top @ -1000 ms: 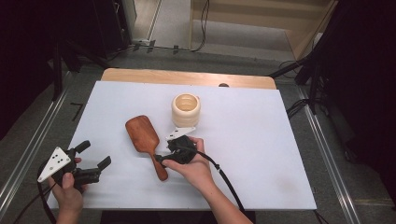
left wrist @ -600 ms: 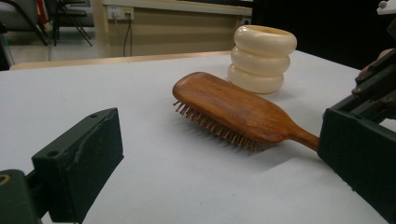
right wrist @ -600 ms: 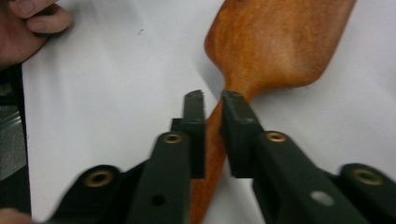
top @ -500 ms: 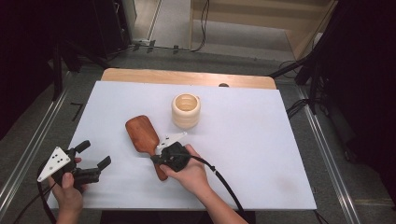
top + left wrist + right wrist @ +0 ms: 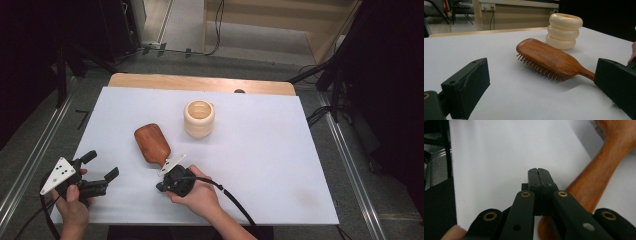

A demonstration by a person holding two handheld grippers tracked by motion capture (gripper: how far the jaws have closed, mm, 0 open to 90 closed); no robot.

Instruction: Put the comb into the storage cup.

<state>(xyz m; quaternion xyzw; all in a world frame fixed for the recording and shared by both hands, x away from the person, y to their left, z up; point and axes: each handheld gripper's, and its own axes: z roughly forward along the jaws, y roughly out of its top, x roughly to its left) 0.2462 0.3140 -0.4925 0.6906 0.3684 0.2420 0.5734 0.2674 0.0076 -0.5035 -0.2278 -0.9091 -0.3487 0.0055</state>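
The brush [image 5: 152, 144] is lying bristles down on the desk [image 5: 280, 150], just beside the cup [image 5: 199, 118], its handle pointing away from the cup. The right tool [image 5: 165, 183] is being kept clenched on nothing, its jaws pressed together, just beside the handle end. The left tool [image 5: 100, 167] is being held released, well apart from the cup, beyond the brush.
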